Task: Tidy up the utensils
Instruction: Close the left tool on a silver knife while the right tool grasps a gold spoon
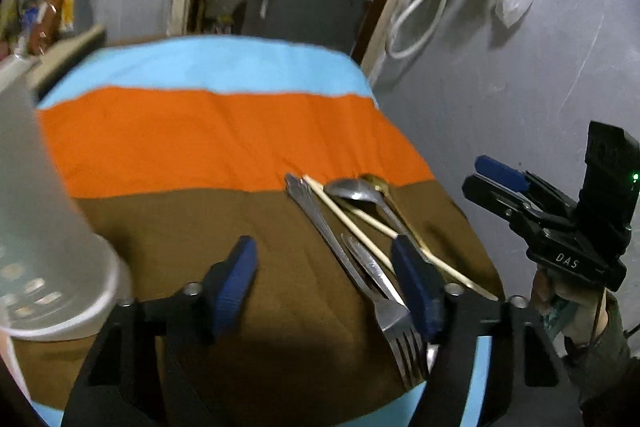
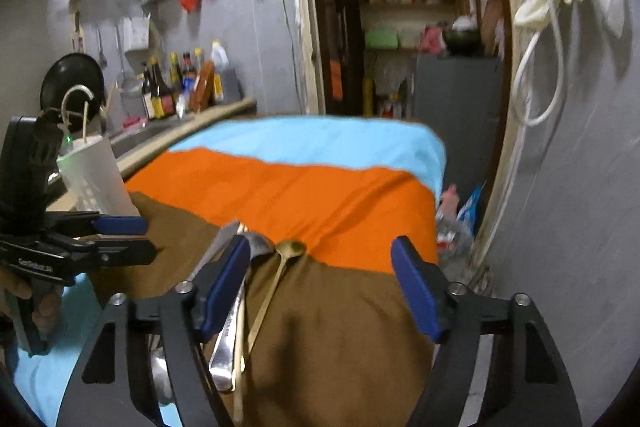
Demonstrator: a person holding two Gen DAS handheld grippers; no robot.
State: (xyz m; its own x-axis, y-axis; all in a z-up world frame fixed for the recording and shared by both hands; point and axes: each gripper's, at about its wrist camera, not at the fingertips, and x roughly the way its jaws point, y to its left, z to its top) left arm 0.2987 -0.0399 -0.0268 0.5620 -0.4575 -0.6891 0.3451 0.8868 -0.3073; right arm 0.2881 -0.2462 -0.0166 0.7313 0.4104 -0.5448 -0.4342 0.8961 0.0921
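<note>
— What is each claw looking like?
— The left claw (image 1: 324, 283) is showing black linkage arms, silver screws and blue finger pads (image 1: 236, 285).
— And the right claw (image 2: 320, 283)?
— It is wearing the same colours, white "DAS" lettering and a green light glowing; a grey-green sleeve (image 1: 600, 343) is covering the wrist.

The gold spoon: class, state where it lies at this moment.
The gold spoon lies on the brown band of the striped cloth, bowl at the orange edge, at the right of the utensil pile beside the silver spoon, between the open right gripper fingers.
</note>
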